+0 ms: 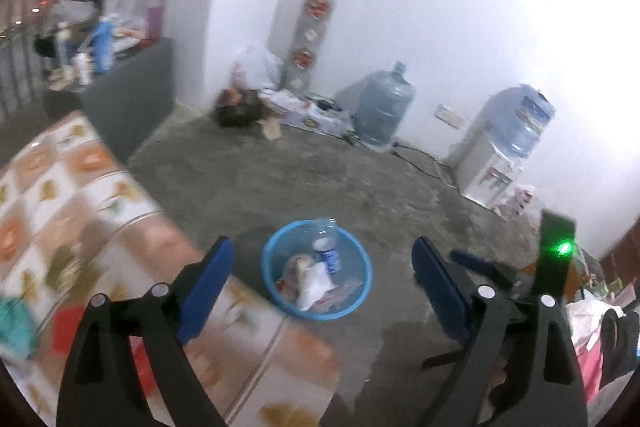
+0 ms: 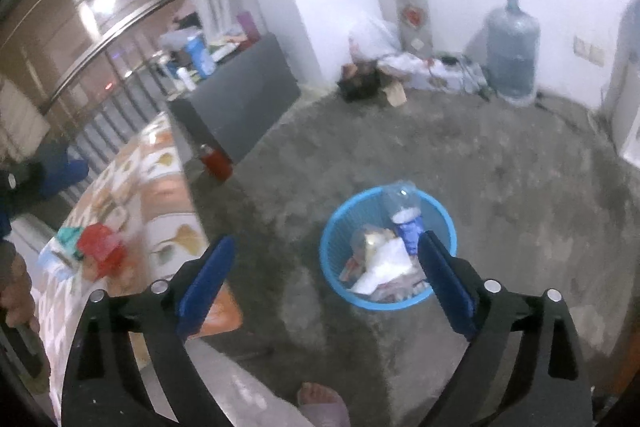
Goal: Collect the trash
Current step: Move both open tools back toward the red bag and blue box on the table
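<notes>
No text is legible. The labels on the bottle [image 2: 407, 223] in the basket [image 2: 340, 227] and on the dispenser's jug [image 1: 530, 121] are blurred.

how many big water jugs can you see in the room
2. One jug stands on the floor by the back wall; it also shows in the right wrist view. The other jug sits upside down on the water dispenser to its right. More could be hidden outside the views.

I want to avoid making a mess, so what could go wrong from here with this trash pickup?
1. The clear bottle pokes above the rim of the blue basket; adding more could knock it out.
2. The red item lies near the patterned table's edge; a careless reach might push it off.
3. A bare foot is near the basket, so dropped trash could hit it.
</notes>
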`<act>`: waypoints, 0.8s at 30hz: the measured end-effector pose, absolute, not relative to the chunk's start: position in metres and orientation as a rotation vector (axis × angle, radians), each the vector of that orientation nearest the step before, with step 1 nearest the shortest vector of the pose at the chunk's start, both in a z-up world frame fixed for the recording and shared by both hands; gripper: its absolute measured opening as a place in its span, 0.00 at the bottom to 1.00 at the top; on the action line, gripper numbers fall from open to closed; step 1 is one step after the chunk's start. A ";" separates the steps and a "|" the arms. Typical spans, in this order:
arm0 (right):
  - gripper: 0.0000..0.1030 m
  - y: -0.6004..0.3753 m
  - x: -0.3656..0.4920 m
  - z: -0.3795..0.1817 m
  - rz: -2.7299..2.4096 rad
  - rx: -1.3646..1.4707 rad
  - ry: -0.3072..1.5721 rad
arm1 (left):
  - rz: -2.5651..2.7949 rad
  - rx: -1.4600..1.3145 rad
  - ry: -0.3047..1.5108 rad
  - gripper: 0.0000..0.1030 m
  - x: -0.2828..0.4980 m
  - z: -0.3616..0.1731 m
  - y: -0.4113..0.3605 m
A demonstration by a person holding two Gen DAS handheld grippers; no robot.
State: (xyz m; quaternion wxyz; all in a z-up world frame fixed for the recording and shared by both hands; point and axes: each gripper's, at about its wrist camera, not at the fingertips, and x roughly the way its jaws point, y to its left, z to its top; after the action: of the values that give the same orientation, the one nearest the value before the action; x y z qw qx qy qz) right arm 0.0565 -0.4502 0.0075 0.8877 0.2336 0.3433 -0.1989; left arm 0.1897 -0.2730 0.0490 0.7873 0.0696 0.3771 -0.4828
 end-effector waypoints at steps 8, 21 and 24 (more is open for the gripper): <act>0.92 -0.402 0.069 0.033 -0.389 0.368 0.735 | -0.860 0.024 0.748 0.93 0.183 0.060 -0.158; 0.92 -0.330 0.083 0.056 -0.308 0.225 0.778 | -0.703 -0.074 0.720 0.93 0.168 0.051 -0.052; 0.92 -0.319 0.082 0.058 -0.292 0.226 0.779 | -0.682 -0.085 0.715 0.93 0.167 0.050 -0.041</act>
State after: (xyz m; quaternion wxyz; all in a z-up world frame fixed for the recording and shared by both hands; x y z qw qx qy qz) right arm 0.0816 -0.3192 0.0575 0.9084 0.1097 0.3777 -0.1416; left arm 0.1668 -0.0410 0.0504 0.8797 -0.0407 0.3428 -0.3270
